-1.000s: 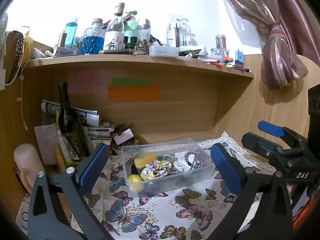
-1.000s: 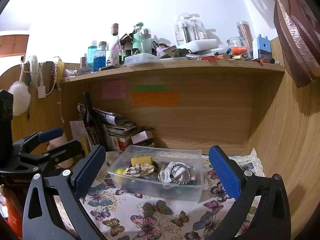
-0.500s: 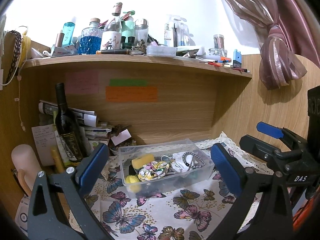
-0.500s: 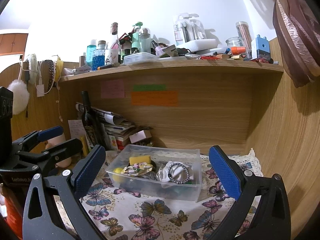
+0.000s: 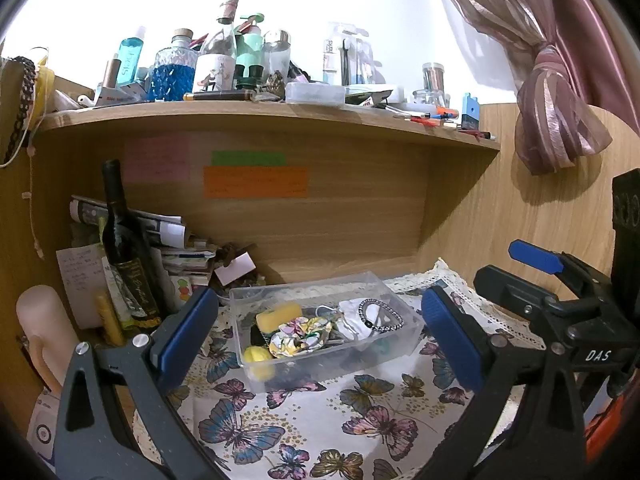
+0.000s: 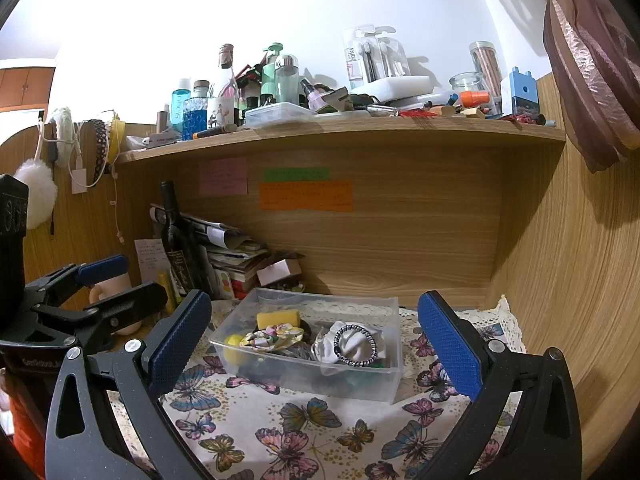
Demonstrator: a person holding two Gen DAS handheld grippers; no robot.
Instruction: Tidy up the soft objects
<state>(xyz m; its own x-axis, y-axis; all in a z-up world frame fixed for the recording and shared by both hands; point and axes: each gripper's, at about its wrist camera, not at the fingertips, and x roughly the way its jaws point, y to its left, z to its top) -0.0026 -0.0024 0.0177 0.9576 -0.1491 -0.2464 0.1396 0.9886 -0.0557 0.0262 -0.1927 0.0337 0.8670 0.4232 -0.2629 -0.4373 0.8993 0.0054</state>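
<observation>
Both grippers, left [image 5: 320, 336] and right [image 6: 314, 340], spread wide and empty, near side of clear box [image 6: 394, 382] already holding sponge [image 6: 278, 319], scrunchie [image 6: 274, 337], white cloth [image 6: 350, 346]; fits sorted or awaiting emptying.

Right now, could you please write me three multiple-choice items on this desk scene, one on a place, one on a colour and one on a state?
1. Where does the clear plastic box stand?
A. on the upper shelf
B. on the butterfly cloth
C. on the paper stack

2. What colour is the sponge block in the box?
A. yellow
B. red
C. black

3. How are the left tongs and right tongs?
A. both shut on the box
B. one holds the scrunchie
C. both open and empty

Answers:
1 B, butterfly print shows around the box's base.
2 A, it lies yellow at the box's back left.
3 C, each pair of blue pads stands wide apart, touching nothing.
</observation>
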